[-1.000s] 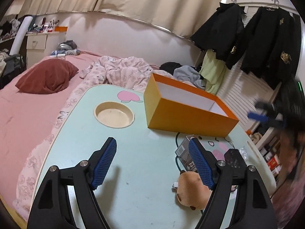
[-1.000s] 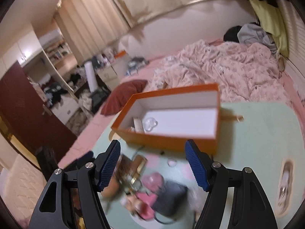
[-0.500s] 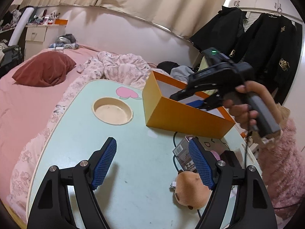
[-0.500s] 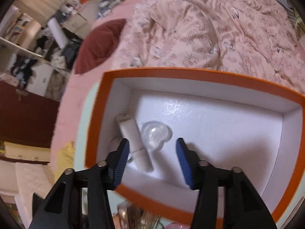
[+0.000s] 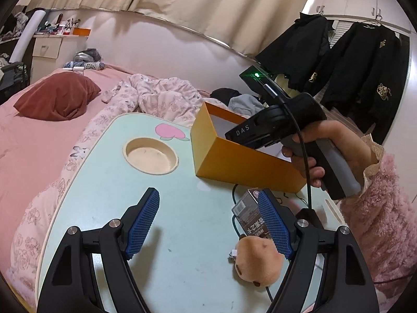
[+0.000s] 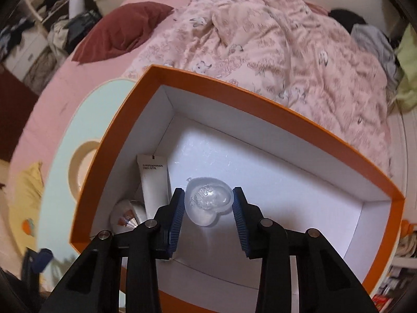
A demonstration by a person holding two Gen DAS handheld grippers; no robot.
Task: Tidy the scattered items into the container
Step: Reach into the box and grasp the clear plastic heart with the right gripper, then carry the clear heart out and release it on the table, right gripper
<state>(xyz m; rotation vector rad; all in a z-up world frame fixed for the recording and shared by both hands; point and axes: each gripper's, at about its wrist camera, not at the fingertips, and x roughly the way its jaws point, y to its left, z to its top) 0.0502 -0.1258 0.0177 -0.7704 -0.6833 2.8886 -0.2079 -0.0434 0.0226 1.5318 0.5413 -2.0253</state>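
The orange box [image 6: 286,114] with white inside stands on the pale green table [image 5: 117,182]. On its floor lie a clear heart-shaped case [image 6: 208,203], a white tube [image 6: 153,180] and a small round white item [image 6: 127,216]. My right gripper [image 6: 207,190] points down into the box, its jaws closing, and both pads touch the sides of the clear case. In the left wrist view a hand [image 5: 325,151] holds that gripper over the box [image 5: 247,167]. My left gripper [image 5: 207,195] hovers open over the table. A brown plush [image 5: 258,260] and a dark carton [image 5: 250,216] lie by its right finger.
A round cup recess [image 5: 151,155] sits in the table left of the box. A dark cable [image 5: 235,224] runs beside the carton. A bed with a pink quilt [image 6: 260,39] and a red pillow [image 5: 57,96] surrounds the table. Dark jackets [image 5: 359,65] hang at the right.
My right gripper swung from above the table's clutter to over the box, dropped into it and narrowed its jaws around the clear case. The left gripper stayed put and open.
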